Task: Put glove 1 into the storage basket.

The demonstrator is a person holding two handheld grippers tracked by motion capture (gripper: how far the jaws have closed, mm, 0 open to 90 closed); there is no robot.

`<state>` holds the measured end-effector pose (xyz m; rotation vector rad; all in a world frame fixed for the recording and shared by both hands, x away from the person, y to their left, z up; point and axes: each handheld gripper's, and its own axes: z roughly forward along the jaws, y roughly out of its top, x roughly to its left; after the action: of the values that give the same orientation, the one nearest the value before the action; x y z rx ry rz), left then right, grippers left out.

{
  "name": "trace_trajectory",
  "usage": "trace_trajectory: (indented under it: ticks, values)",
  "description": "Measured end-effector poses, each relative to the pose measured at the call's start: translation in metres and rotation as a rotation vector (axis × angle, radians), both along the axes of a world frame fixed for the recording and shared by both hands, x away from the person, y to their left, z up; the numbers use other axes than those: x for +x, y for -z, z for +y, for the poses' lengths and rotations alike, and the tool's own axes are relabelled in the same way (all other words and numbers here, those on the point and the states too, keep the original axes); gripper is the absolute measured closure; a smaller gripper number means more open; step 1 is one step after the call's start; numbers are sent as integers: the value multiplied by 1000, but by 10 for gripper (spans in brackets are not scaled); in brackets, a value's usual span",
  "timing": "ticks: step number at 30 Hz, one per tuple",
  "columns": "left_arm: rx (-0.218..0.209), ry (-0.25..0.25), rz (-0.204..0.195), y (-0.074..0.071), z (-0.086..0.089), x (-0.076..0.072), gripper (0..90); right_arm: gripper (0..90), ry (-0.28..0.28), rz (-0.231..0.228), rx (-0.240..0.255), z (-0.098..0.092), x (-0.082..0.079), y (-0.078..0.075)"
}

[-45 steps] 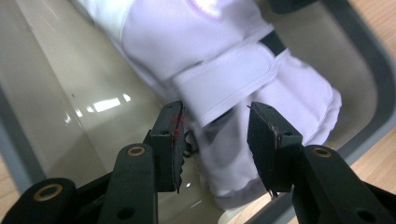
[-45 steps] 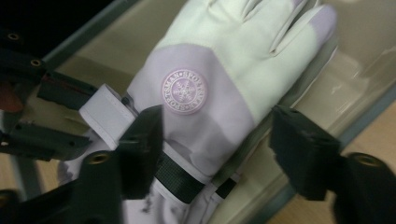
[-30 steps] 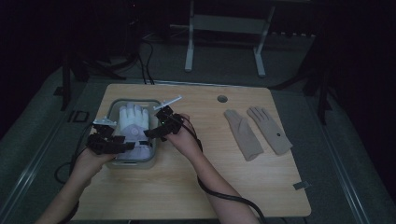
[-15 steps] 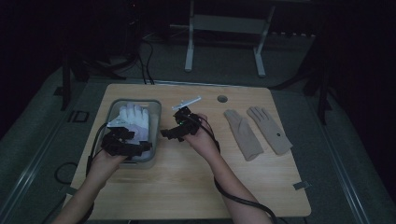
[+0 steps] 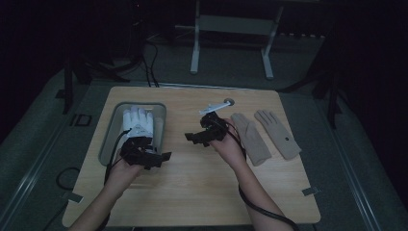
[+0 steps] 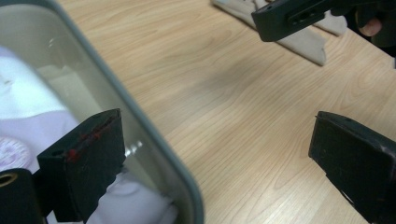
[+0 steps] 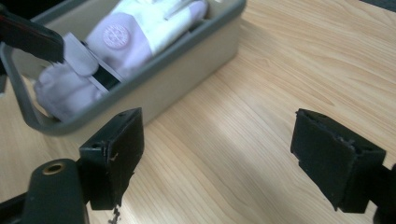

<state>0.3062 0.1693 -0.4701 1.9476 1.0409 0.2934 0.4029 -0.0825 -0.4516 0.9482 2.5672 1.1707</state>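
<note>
Lying in tray: white glove (image 5: 138, 121), soft fabric, round pale logo, unreadable
Tray (image 5: 108, 139): grey, rounded rim
Desk (image 5: 192, 192): light woodgrain
Left gripper (image 5: 156, 159): jaws just opened wide, empty
Right gripper (image 5: 195, 138): jaws wide, empty

One grey bin (image 5: 107, 144) sits on the one wooden table (image 5: 192, 192), and it holds one white glove (image 5: 138, 121). Two tan gloves lie on the tabletop, one (image 5: 250, 137) beside the other (image 5: 279, 133). Two hand-held grippers are there, a left gripper (image 5: 155, 158) and a right gripper (image 5: 195, 138).
</note>
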Motion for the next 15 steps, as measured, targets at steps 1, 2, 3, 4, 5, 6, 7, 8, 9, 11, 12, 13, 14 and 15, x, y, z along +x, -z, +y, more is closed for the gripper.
trace_trajectory:
  ticks: [1, 2, 3, 4, 5, 6, 7, 8, 9, 11, 12, 13, 14, 15]
  values:
    - [0, -1, -8, 0, -2, -1, 39, 173, 5, 1, -1, -3, 0, 1]
    - [2, 5, -14, -1, -4, -2, 39, 173, 5, 2, -3, -7, -1, 1]
    - [-3, 10, -19, -1, -7, -4, 39, 173, 9, 2, -5, -10, -1, 2]
    - [-12, 16, -23, -2, -10, -6, 39, 173, 16, 0, -9, -14, -1, 3]
    - [-9, 26, -29, -2, -12, -7, 39, 173, 23, 0, -9, -18, -1, 4]
    - [-9, 34, -29, -3, -15, -8, 39, 172, 27, 3, -6, -22, -1, 4]
    - [-16, 40, -30, -3, -18, -9, 39, 172, 31, 4, -8, -27, -1, 5]
    - [-18, 45, -32, -2, -21, -10, 39, 172, 36, 3, -12, -30, -1, 6]
    - [-21, 56, -35, -1, -24, -11, 40, 172, 40, -1, -16, -34, -1, 6]
    - [-19, 67, -34, 1, -29, -12, 39, 172, 40, -9, -30, -41, -3, 7]
    - [-30, 78, -35, 4, -32, -13, 39, 172, 41, -13, -30, -45, -3, 8]
    - [-32, 94, -27, 6, -34, -13, 39, 171, 43, -11, -30, -48, -4, 8]
    - [-34, 101, -22, 8, -36, -13, 39, 171, 42, -16, -35, -52, -4, 9]
    - [-36, 108, -23, 10, -39, -13, 39, 171, 46, -22, -41, -56, -5, 9]
